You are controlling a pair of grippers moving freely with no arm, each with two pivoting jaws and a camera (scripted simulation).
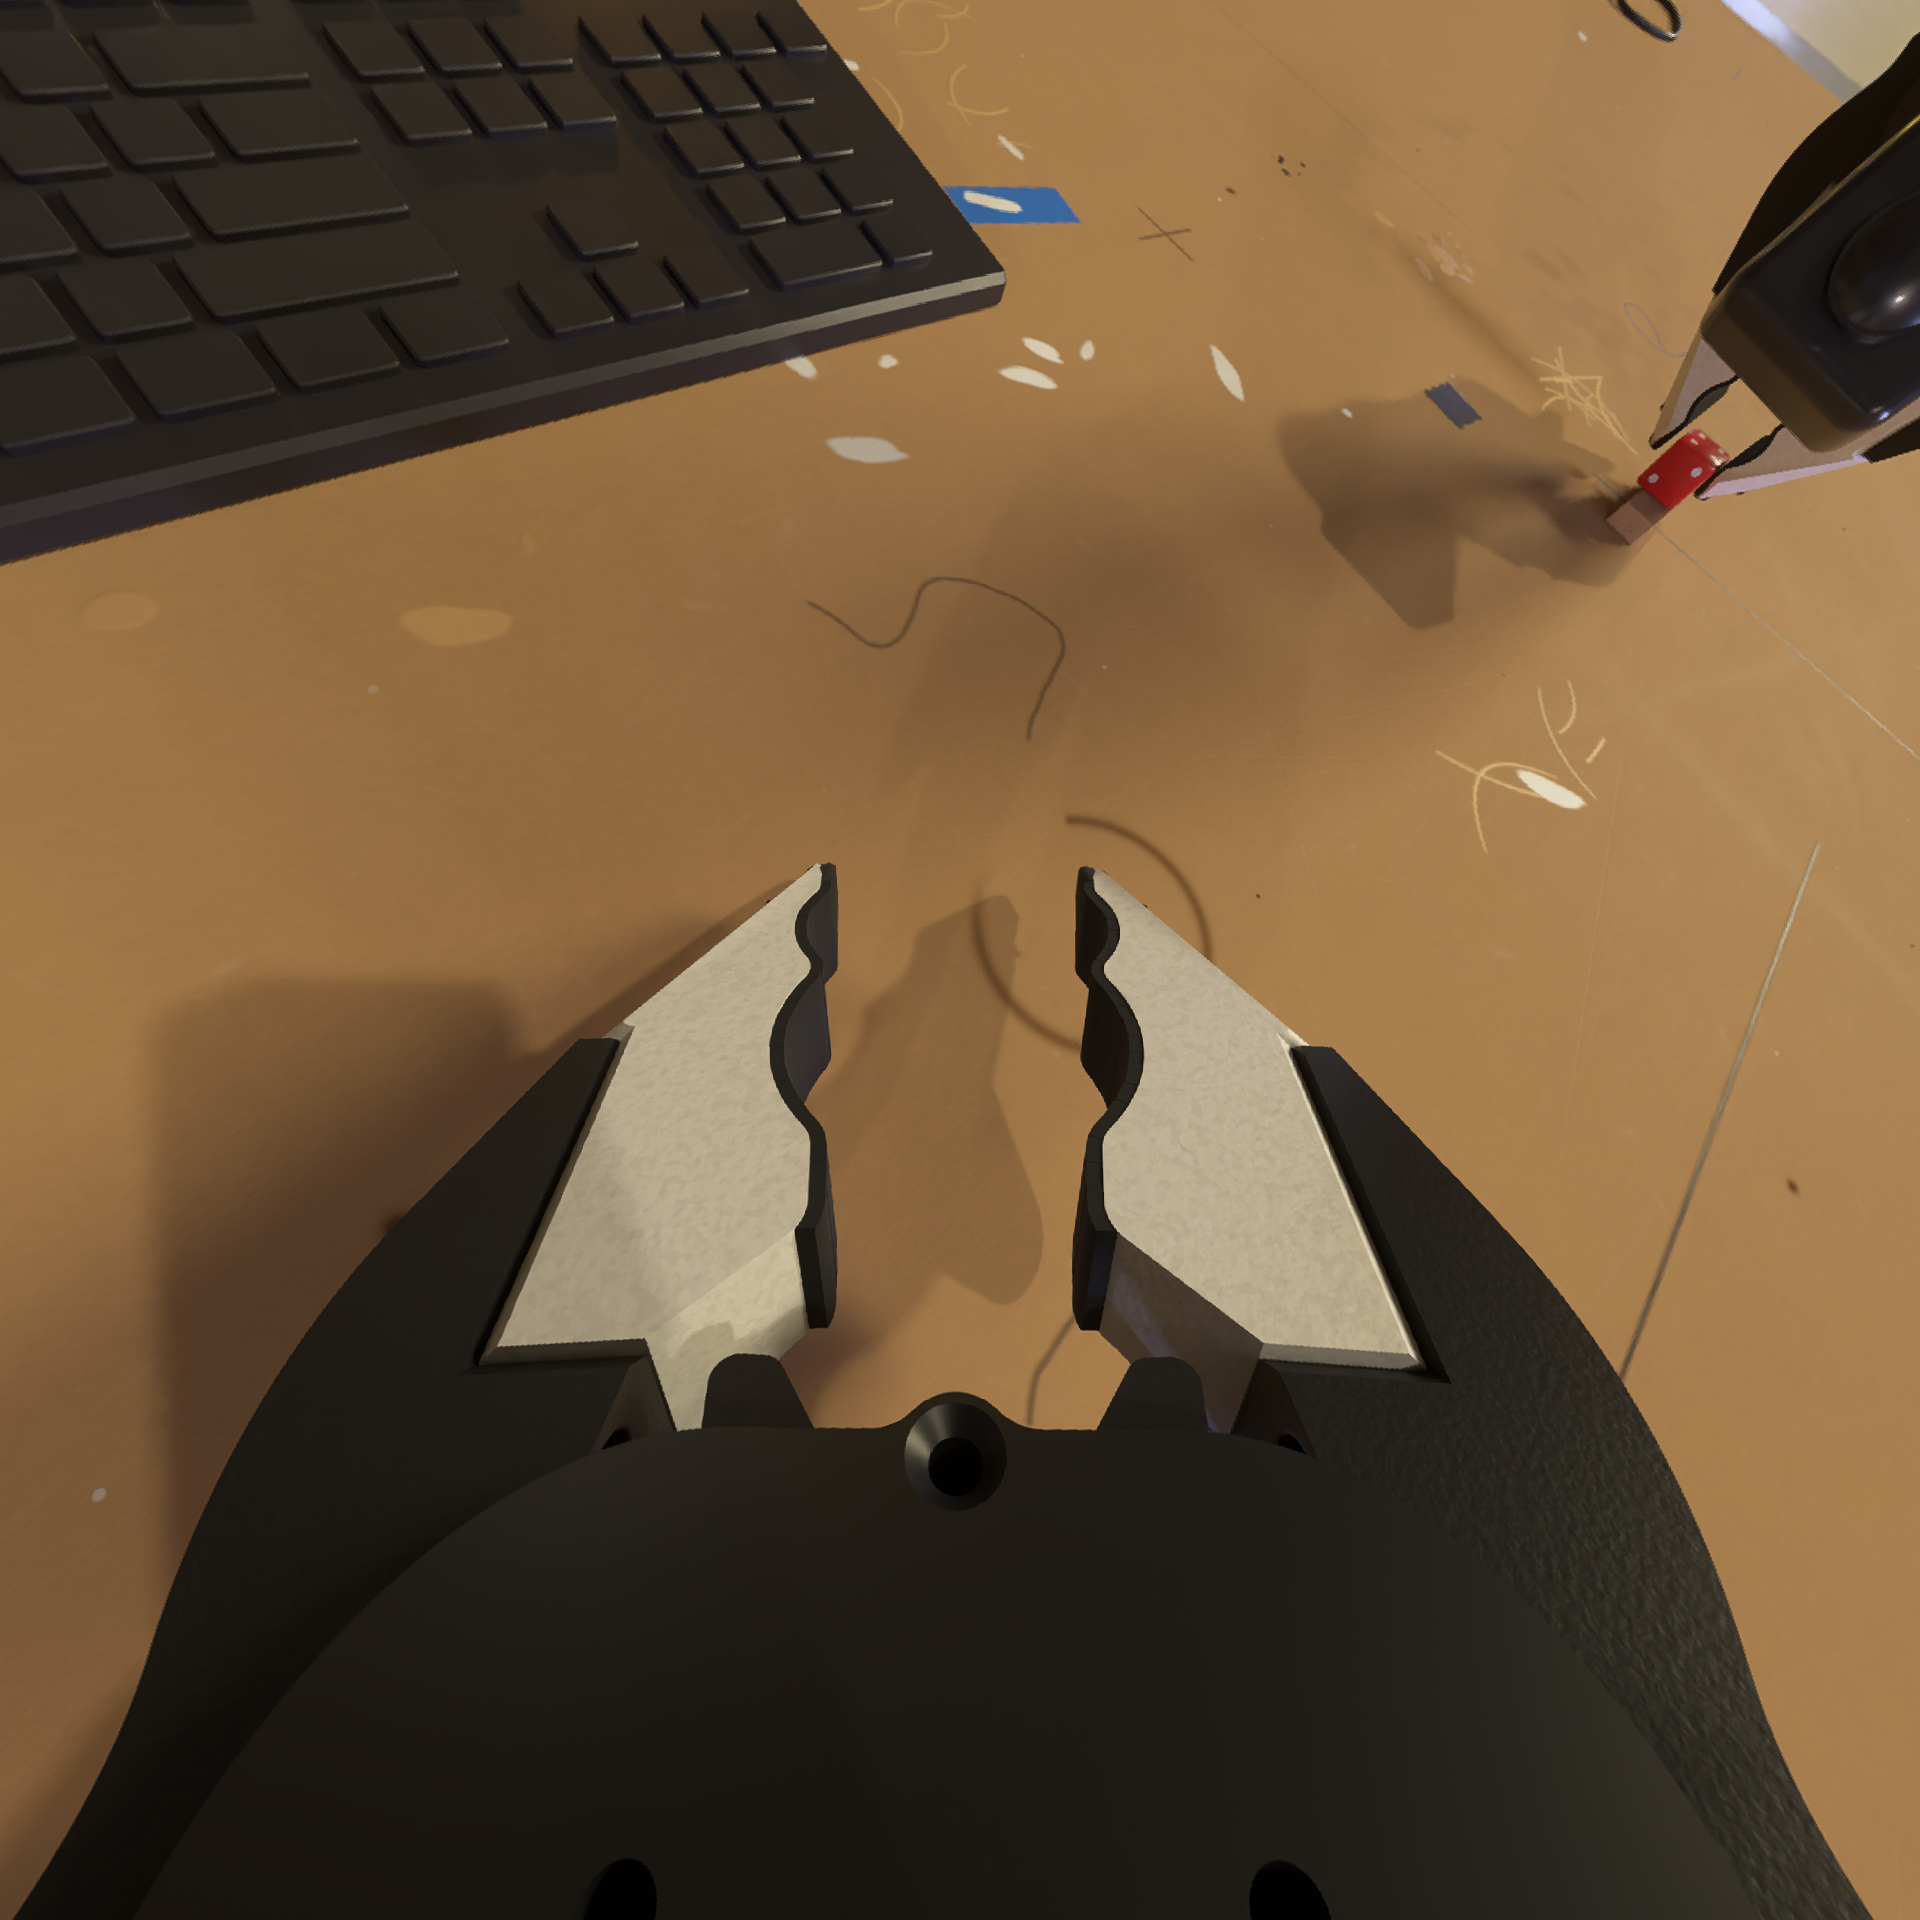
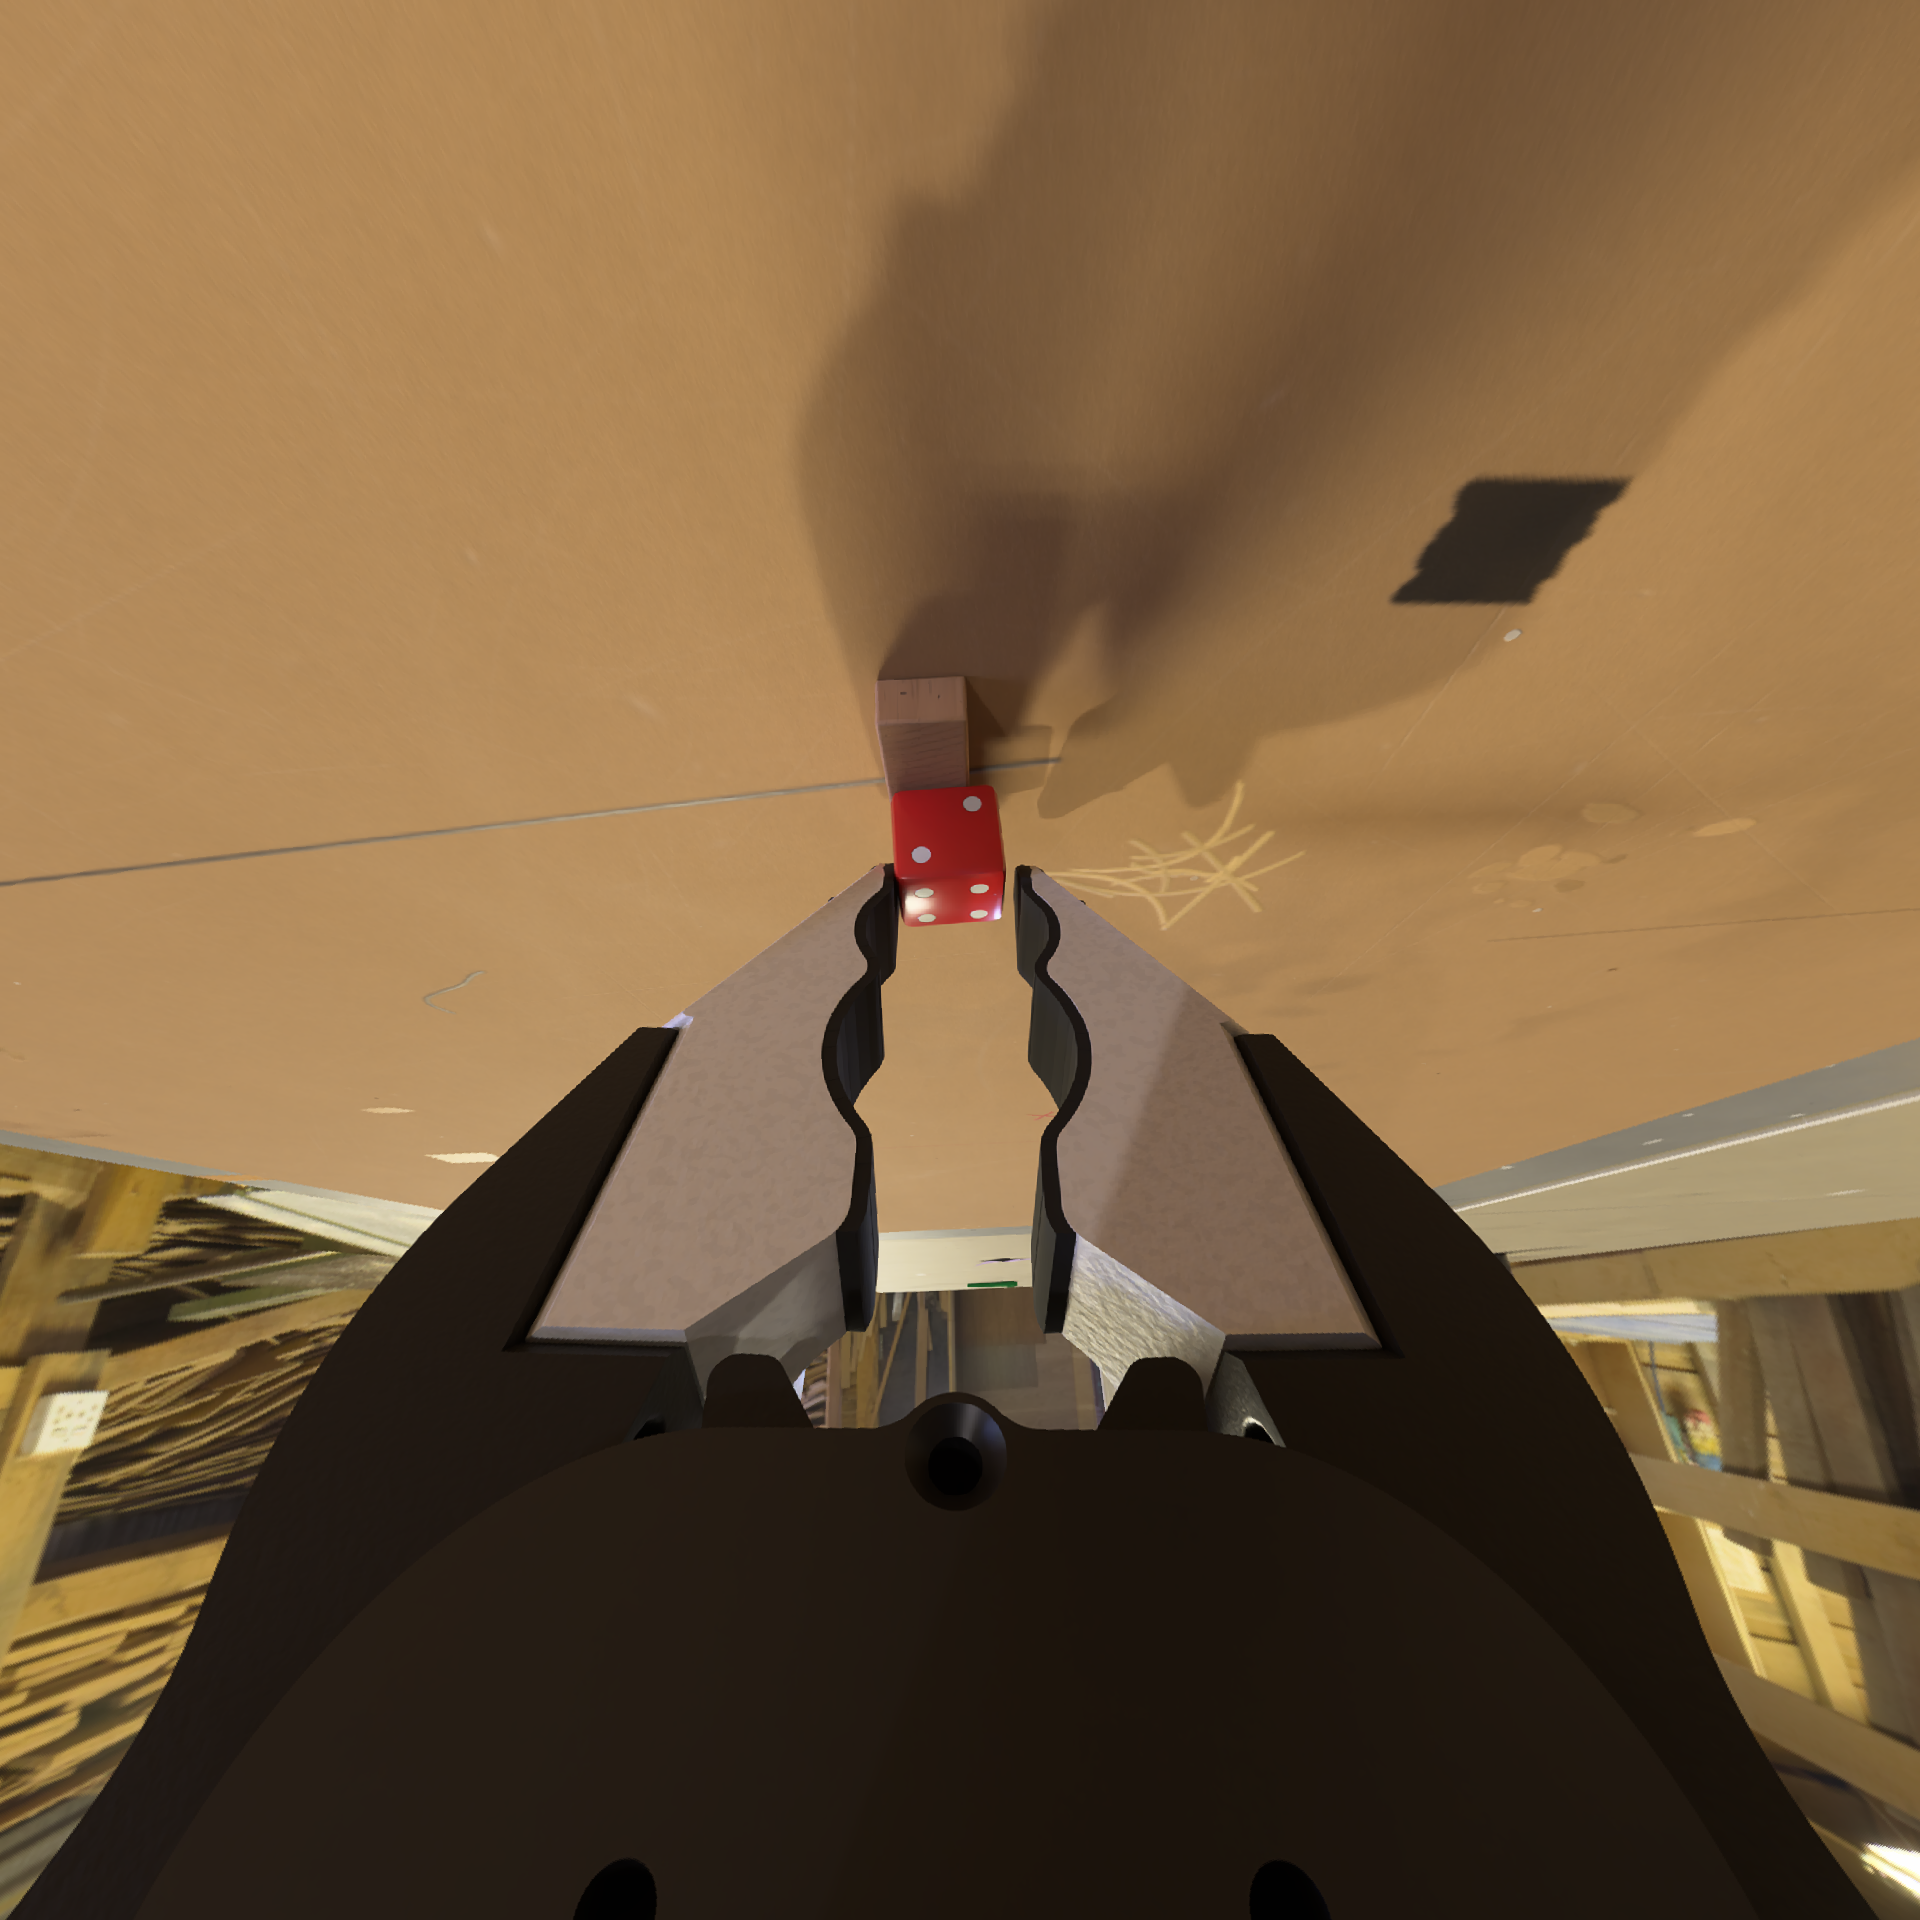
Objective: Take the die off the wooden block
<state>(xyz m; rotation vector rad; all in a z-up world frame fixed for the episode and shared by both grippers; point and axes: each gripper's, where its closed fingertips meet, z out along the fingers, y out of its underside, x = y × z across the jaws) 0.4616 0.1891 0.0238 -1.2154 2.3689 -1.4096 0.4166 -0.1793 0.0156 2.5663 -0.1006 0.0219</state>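
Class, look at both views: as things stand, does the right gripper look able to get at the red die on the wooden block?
Probably yes. The right gripper is open with the red die at its fingertips, nothing between; the die still sits on the wooden block.

Glossy red die (image 2: 948,854), pale wooden block (image 2: 922,729), scuffed matt brown tabletop (image 1: 727,748).
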